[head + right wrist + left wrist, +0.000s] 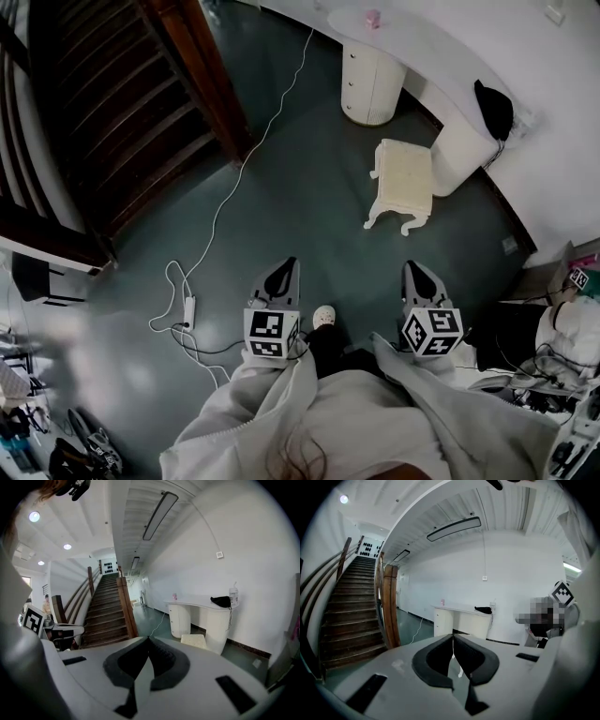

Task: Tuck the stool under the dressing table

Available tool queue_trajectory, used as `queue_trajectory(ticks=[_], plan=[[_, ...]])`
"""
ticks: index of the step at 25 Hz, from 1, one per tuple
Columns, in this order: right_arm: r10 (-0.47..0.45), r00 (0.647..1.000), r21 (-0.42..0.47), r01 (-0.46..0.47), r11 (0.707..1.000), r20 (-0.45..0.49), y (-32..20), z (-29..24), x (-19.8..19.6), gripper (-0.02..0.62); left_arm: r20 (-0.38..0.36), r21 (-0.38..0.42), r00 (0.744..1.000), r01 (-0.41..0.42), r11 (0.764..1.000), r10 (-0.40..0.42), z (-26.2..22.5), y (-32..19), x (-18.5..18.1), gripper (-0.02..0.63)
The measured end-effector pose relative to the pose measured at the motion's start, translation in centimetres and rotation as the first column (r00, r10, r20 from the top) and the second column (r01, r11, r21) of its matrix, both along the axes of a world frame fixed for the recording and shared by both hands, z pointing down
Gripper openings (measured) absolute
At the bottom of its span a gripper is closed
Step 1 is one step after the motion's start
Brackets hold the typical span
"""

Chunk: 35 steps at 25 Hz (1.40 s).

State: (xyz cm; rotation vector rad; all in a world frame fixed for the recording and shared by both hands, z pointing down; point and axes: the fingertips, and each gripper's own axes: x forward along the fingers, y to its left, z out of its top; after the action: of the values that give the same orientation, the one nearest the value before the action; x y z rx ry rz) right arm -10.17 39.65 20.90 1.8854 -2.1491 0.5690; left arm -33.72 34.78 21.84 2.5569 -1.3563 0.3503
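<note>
The fingers of the left gripper are pressed together with nothing between them. The fingers of the right gripper are likewise closed on nothing. In the head view both grippers are held side by side at the ends of white sleeves. They are low in the frame, with a white shoe on the floor between them.

Ahead lies bare dark grey-green floor. The stool is cream with curved legs. It stands on the floor well apart from both grippers, out in front of the dressing table and not under it. It sits just beside the nearer rounded pedestal. The opening between that pedestal and the drawer pedestal is past it.

The white curved surface runs along the white wall. It carries a black item at the near end and a small pink thing at the far end. The right gripper view also shows a clear bottle by the black item.

A white cable trails from the wall across the floor to a power strip. To the left rises a dark wooden staircase with a brown post and rail. Cluttered gear lies at both lower edges of the head view.
</note>
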Motion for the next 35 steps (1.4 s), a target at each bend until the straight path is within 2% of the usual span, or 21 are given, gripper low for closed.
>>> queue_trajectory(ticks=[7, 15, 23, 35], plan=[[0.022, 1.000, 0.016, -0.022, 1.000, -0.008, -2.6, -0.1, -1.3, 0.052, -0.008, 0.015, 1.000, -0.007, 1.000, 0.007, -0.1, -2.7, -1.5, 0.014], [0.037, 0.999, -0.003, -0.037, 0.999, -0.008, -3.3, 0.8, -2.2, 0.052, -0.010, 0.000, 0.999, -0.033, 0.999, 0.033, 0.7, -3.4, -1.9, 0.014], [0.070, 0.998, -0.018, -0.070, 0.997, 0.002, -4.0, 1.5, -0.3, 0.052, 0.008, -0.012, 0.998, -0.058, 0.998, 0.058, 1.1, -4.2, -0.5, 0.015], [0.042, 0.999, -0.039, -0.042, 0.998, 0.014, -7.7, 3.1, 1.8, 0.052, 0.024, -0.027, 1.000, -0.016, 1.000, 0.016, 2.1, -7.5, 1.0, 0.014]])
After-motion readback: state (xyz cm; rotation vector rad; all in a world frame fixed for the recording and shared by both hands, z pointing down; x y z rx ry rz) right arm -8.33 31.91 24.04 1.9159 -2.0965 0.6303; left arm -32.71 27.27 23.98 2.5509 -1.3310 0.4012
